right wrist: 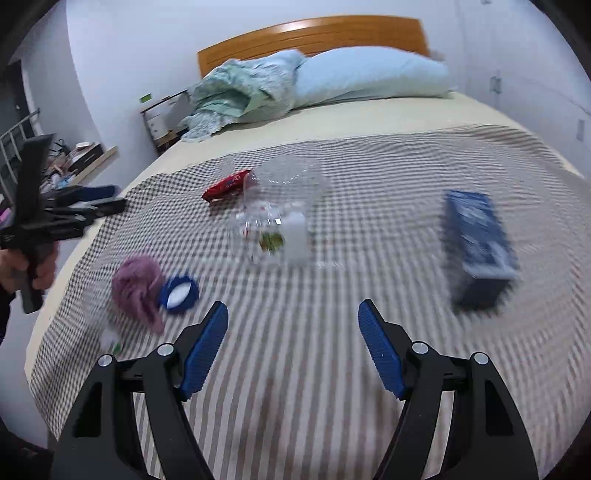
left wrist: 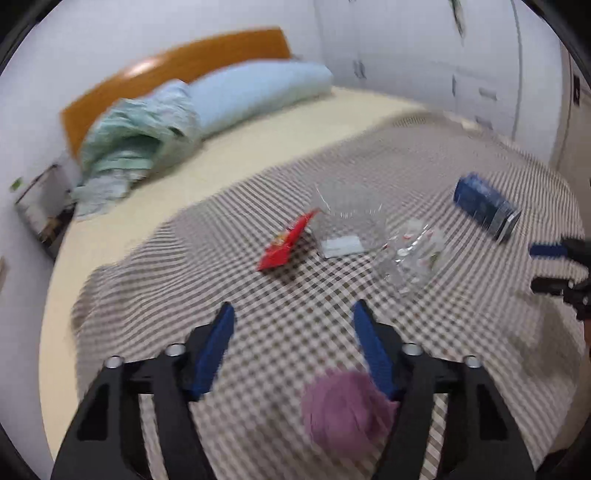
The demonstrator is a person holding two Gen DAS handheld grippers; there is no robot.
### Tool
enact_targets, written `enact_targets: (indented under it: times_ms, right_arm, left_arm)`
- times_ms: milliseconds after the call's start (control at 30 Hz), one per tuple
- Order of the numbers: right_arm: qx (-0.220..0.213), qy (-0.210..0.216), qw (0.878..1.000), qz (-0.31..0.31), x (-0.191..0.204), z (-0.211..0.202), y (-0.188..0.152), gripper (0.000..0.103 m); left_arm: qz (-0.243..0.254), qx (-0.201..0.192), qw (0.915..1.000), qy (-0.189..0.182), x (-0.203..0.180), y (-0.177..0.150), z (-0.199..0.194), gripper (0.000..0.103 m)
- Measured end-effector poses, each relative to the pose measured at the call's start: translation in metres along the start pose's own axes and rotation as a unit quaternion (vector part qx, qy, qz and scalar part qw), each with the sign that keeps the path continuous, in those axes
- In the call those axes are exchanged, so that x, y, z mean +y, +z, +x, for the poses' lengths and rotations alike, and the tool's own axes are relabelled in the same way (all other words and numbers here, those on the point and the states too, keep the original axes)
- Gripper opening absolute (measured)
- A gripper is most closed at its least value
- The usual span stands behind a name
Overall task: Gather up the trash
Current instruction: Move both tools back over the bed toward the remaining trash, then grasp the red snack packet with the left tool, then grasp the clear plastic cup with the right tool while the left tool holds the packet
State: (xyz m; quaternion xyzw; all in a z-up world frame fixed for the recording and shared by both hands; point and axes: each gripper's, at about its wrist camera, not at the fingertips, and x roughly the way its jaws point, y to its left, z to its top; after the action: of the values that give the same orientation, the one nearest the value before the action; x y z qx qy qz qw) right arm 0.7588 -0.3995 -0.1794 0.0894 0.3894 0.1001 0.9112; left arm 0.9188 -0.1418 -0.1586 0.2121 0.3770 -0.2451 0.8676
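Trash lies on a checked blanket (left wrist: 295,332) on a bed. A red snack wrapper (left wrist: 286,240) (right wrist: 227,184), clear plastic packaging (left wrist: 354,221) (right wrist: 273,214), a dark blue box (left wrist: 485,206) (right wrist: 476,236), a crumpled purple wad (left wrist: 347,406) (right wrist: 138,288) and a blue lid (right wrist: 179,290) are spread out. My left gripper (left wrist: 293,314) is open and empty, just above the purple wad; it also shows in the right wrist view (right wrist: 99,199). My right gripper (right wrist: 291,314) is open and empty over the blanket, left of the blue box, and shows at the left wrist view's right edge (left wrist: 546,267).
A pale blue pillow (right wrist: 369,77) and a bunched green quilt (right wrist: 240,92) lie against the wooden headboard (right wrist: 314,33). A nightstand (right wrist: 162,118) and floor clutter (right wrist: 74,158) stand left of the bed. White wardrobe doors (left wrist: 424,55) are at the right.
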Motion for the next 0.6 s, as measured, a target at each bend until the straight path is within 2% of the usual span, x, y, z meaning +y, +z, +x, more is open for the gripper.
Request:
enact_targets:
  times_ms: [67, 133, 233, 400, 433, 467, 500, 567, 600]
  right_arm:
    - [0.011, 0.029, 0.999, 0.013, -0.007, 0.025, 0.012, 0.07]
    - [0.012, 0.051, 0.998, 0.02, -0.012, 0.043, 0.023, 0.07]
    - [0.001, 0.073, 0.997, 0.021, -0.015, 0.067, 0.043, 0.07]
    - [0.015, 0.115, 0.992, 0.045, -0.025, 0.095, 0.065, 0.07]
    - [0.023, 0.123, 0.991, 0.045, -0.025, 0.099, 0.065, 0.07]
    - [0.031, 0.14, 0.989, 0.046, -0.026, 0.102, 0.064, 0.07]
    - [0.039, 0.164, 0.984, 0.049, -0.027, 0.103, 0.061, 0.07]
    - [0.041, 0.191, 0.98, 0.049, -0.028, 0.099, 0.055, 0.046]
    - [0.044, 0.195, 0.979, 0.051, -0.03, 0.096, 0.051, 0.027]
  left_arm:
    - [0.055, 0.031, 0.9979, 0.014, -0.011, 0.008, 0.031, 0.049]
    - [0.108, 0.06, 0.9923, 0.01, -0.02, 0.014, 0.058, 0.048]
    - [0.113, 0.07, 0.9912, -0.004, -0.026, 0.024, 0.075, 0.048]
    - [0.087, 0.085, 0.9926, 0.014, -0.021, 0.045, 0.116, 0.048]
    - [0.086, 0.086, 0.9925, 0.012, -0.021, 0.047, 0.12, 0.044]
    - [0.086, 0.087, 0.9924, 0.012, -0.021, 0.049, 0.124, 0.028]
    - [0.081, 0.089, 0.9927, 0.008, -0.02, 0.051, 0.127, 0.006]
    - [0.054, 0.094, 0.9941, 0.003, -0.015, 0.05, 0.13, 0.004]
    - [0.042, 0.095, 0.9946, 0.0, -0.014, 0.049, 0.128, 0.003]
